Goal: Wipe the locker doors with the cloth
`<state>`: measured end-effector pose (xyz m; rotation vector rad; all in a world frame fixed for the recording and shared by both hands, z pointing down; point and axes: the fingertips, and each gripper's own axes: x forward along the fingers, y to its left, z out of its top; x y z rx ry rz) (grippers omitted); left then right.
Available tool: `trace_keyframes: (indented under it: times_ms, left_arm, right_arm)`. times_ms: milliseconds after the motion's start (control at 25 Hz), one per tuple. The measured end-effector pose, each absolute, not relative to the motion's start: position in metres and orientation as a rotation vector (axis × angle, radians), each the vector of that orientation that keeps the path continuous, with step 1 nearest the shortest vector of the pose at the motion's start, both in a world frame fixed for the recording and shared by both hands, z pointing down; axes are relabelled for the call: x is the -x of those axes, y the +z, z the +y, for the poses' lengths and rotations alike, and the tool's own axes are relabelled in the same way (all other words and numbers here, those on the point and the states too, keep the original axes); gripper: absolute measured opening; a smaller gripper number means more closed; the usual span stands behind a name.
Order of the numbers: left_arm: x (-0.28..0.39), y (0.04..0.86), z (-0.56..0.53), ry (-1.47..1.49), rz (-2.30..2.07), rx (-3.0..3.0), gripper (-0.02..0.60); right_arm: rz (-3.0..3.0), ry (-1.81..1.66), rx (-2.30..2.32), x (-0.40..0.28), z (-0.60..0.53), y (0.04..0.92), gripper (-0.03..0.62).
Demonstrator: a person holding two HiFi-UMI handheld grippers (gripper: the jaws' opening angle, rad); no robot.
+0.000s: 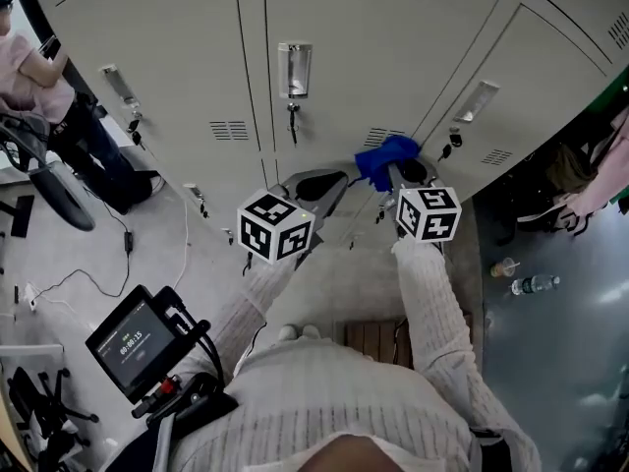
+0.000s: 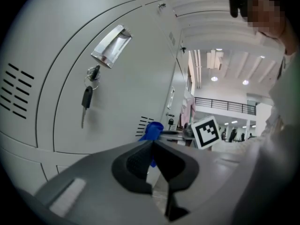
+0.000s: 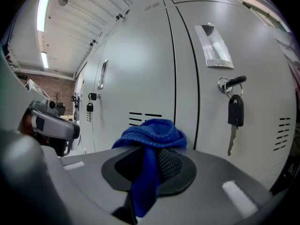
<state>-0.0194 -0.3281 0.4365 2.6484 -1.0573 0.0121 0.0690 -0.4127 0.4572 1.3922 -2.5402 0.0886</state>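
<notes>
- Blue cloth (image 3: 152, 139), one piece, is clamped between the pads of the right gripper (image 3: 149, 165).
- The cloth's bunched end rides over the jaw tips toward the locker door (image 3: 140, 69). A tail hangs down between the pads toward the camera, so the long axis runs along the jaws.
- In the head view the cloth sits at the door face beside a set of vent slots (image 1: 378, 136). Contact with the door cannot be confirmed.
- Left gripper (image 2: 153, 161): jaws closed tip to tip with nothing between them, held just beside the right gripper.
- Counts: two grippers, one cloth. One key (image 2: 86, 100) hangs in the left gripper view, another key (image 3: 234, 114) in the right gripper view. The head view shows three recessed handles (image 1: 295, 67) in the nearer row.
- Head view only: water bottle (image 1: 536, 284) on the floor and a small screen (image 1: 133, 342).
- Left gripper view only: the face of the right gripper's marker cube (image 2: 206, 131).
</notes>
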Motion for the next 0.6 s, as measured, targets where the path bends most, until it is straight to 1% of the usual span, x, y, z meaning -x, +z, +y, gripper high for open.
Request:
trace_keyframes:
  times_ms: [200, 320, 600]
  left_arm:
    - [0.033, 0.444, -0.332, -0.007, -1.073, -2.621, 0.000]
    - [0.040, 0.446, -0.334, -0.005, -1.079, -2.628, 0.000]
    - [0.040, 0.429, -0.294, -0.014, -1.110, -2.632, 0.000]
  right_arm:
    - [-2.527, 0.144, -1.391, -0.063, -0.418, 0.468, 0.058]
    - [-2.490, 0.113, -1.302, -0.050, -0.413, 0.480, 0.058]
    - [-2.596, 0.050, -1.207, -0.039, -0.341, 0.447, 0.058]
